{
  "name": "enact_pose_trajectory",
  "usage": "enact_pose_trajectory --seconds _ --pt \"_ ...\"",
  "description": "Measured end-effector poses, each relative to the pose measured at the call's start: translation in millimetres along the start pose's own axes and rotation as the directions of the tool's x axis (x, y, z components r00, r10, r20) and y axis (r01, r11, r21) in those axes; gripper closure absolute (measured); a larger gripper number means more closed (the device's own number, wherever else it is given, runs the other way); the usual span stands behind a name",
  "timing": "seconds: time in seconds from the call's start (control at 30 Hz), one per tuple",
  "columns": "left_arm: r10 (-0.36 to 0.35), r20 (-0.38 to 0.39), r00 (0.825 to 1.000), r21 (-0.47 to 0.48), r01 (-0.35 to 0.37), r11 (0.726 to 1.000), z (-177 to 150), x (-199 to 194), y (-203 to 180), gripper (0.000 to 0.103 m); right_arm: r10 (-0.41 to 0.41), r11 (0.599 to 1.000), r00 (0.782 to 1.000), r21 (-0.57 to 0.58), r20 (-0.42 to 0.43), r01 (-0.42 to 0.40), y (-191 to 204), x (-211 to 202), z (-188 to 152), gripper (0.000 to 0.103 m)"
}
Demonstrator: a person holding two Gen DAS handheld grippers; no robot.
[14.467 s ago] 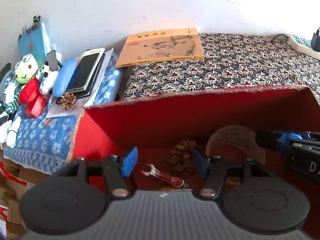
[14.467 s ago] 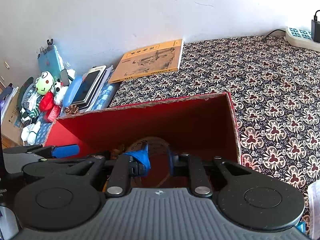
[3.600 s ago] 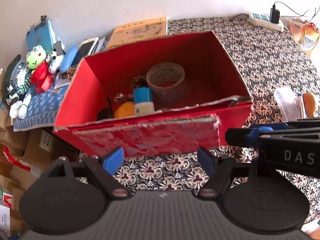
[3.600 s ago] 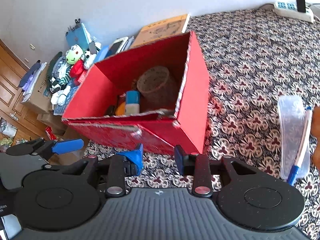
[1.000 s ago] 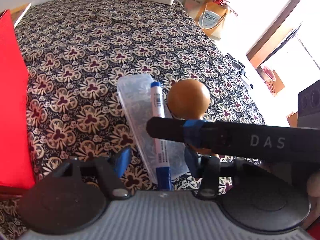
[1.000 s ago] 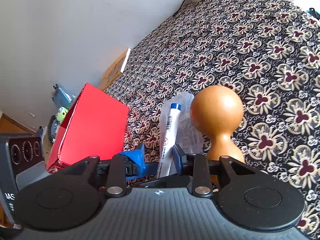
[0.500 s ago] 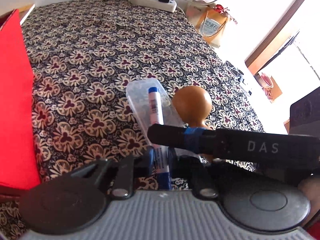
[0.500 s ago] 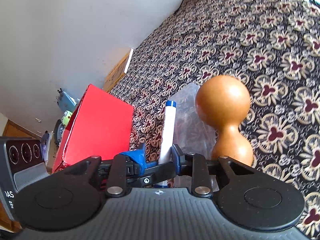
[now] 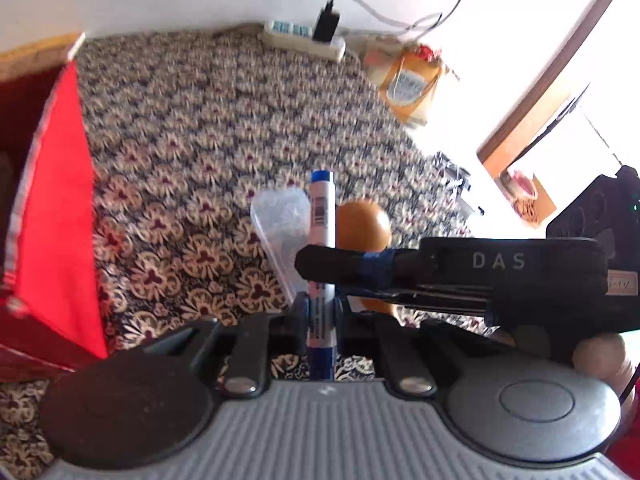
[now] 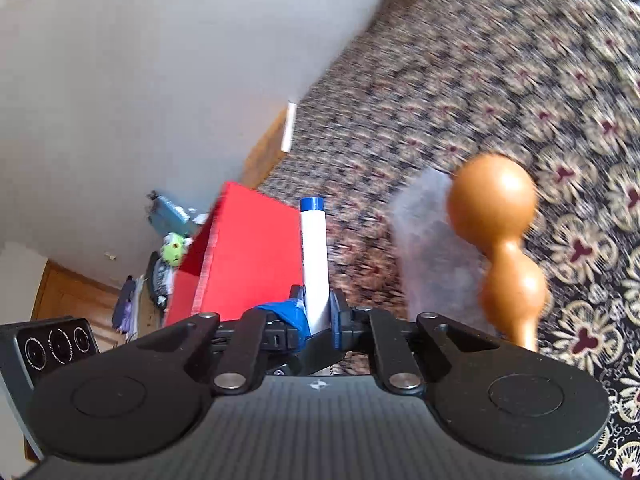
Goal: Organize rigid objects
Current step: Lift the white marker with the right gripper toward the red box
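Both grippers have closed on the blue-capped marker (image 9: pixel 321 216) since a second ago, when their jaws stood spread around it as it lay on the clear plastic case (image 9: pixel 280 220), and it is now lifted clear of the patterned cloth (image 9: pixel 192 128). Going left to right in the left wrist view, the red box (image 9: pixel 60 216) stands at the left edge, the cloth lies bare beside it, then come the case, the raised marker and, just behind it, the brown wooden gourd (image 9: pixel 362 224), with the power strip (image 9: pixel 304 38) far back by the wall. The left gripper (image 9: pixel 318 320) pinches the marker's lower barrel with its jaws pressed against it; the right gripper (image 10: pixel 318 320) pinches the same marker, its finger crossing the left view from the right. The marker stands nearly along both grippers' fingers, cap end pointing away. Judged from this, the task is partly done: several things were put in the box, while the marker is in hand and the case and gourd are left on the cloth, so carrying the marker over to the box looks like the next step.
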State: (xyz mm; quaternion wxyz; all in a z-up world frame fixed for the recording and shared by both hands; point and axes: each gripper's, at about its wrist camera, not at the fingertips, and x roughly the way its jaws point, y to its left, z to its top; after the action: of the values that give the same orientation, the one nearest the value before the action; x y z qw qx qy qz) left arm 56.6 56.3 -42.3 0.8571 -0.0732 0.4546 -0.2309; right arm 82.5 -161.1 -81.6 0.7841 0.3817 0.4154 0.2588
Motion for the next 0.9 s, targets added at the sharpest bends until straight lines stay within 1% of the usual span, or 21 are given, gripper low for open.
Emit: enact_pose_trajectory --seconds 0.13,0.27,0.4,0.5,0.63,0.77,0.83,0.9 --pt "0.035 0.070 0.997 -0.001 -0.035 0.999 2.6 -34.9 -3.6 0.096 0.043 0.997 0.999 -0.068 -0.030 -0.045 33.2 2.9 8.9 0.103" --pt "0.075 0.133 0.988 -0.024 -0.072 0.997 8.5 -68.3 4.7 0.096 0.082 0.986 0.994 -0.140 -0.073 -0.092 70.2 20.9 15.2 0.103" --pt "0.107 0.179 0.978 -0.042 -0.101 0.994 18.1 -100.8 27.5 0.096 0.109 0.971 0.987 -0.202 -0.115 -0.130 106.2 44.9 20.3 0.103" --pt "0.131 0.207 0.970 -0.036 -0.126 0.991 28.8 -121.8 50.6 0.096 0.106 0.957 0.985 -0.256 -0.136 -0.138 131.4 62.6 21.8 0.103" --pt "0.149 0.212 0.966 -0.027 -0.147 0.989 41.9 -135.0 84.4 0.096 0.063 0.945 0.987 -0.308 -0.146 -0.106 161.7 97.5 23.0 0.103" --pt "0.141 0.185 0.973 -0.017 -0.140 0.990 48.9 -131.7 121.0 0.096 -0.016 0.940 0.988 -0.339 -0.157 -0.039 175.5 131.1 17.7 0.103" --pt "0.127 0.157 0.980 -0.021 -0.125 0.992 48.5 -126.1 140.0 0.096 -0.076 0.931 0.983 -0.365 -0.168 0.010 180.4 148.3 13.6 0.103" --pt "0.098 0.129 0.987 -0.032 -0.094 0.995 47.4 -118.2 157.5 0.095 -0.134 0.917 0.976 -0.394 -0.172 0.056 184.9 163.8 10.4 0.103"
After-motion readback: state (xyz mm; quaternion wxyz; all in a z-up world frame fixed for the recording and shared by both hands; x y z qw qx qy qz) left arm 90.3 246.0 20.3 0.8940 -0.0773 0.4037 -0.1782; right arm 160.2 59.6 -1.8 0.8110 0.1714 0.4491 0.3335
